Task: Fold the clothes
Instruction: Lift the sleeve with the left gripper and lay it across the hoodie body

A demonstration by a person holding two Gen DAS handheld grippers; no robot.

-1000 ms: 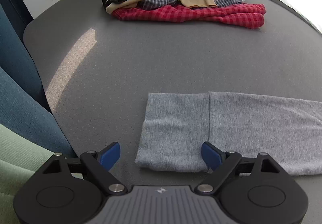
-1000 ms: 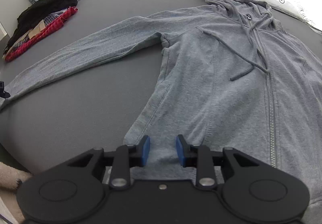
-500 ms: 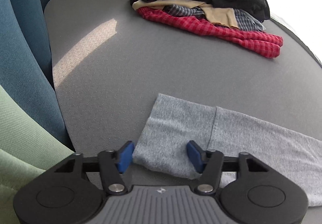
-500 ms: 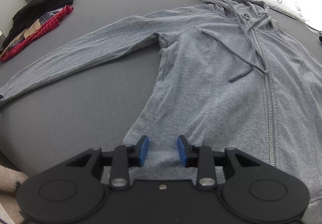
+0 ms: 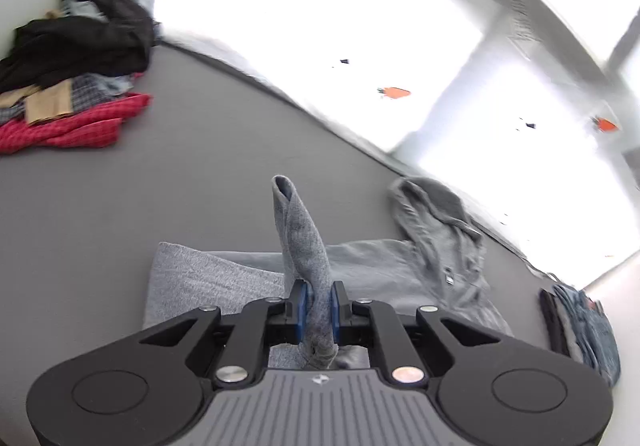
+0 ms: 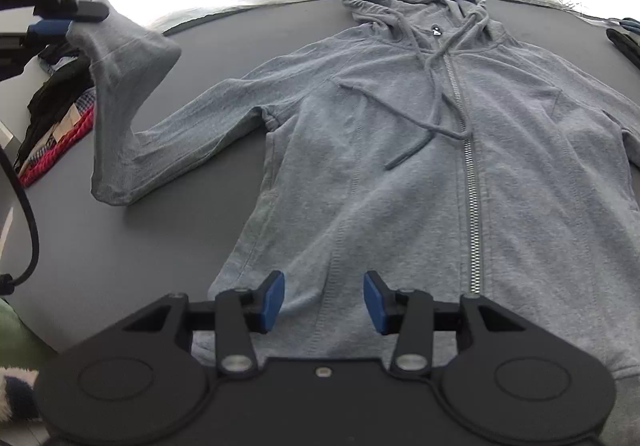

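Note:
A grey zip hoodie (image 6: 400, 149) lies flat, front up, on the dark grey table (image 6: 120, 246). My left gripper (image 5: 318, 304) is shut on the hoodie's sleeve cuff (image 5: 304, 246), which stands up between its blue pads. In the right wrist view that same left gripper (image 6: 60, 25) holds the sleeve (image 6: 120, 85) lifted above the table at the upper left. My right gripper (image 6: 324, 302) hovers over the hoodie's bottom hem; its jaws are opening and its pads do not press on the cloth. The hood (image 5: 436, 213) lies at the far side.
A pile of clothes (image 5: 68, 85), black on top and red plaid at the bottom, sits at the table's far left. Folded denim (image 5: 584, 326) lies at the right edge. Bright windows stand behind the table. A black cable (image 6: 24, 213) hangs at the left.
My left gripper has shut on the sleeve cuff and lifted it off the table, swinging toward the hoodie's body. My right gripper's jaws have widened and it has risen a little over the hem.

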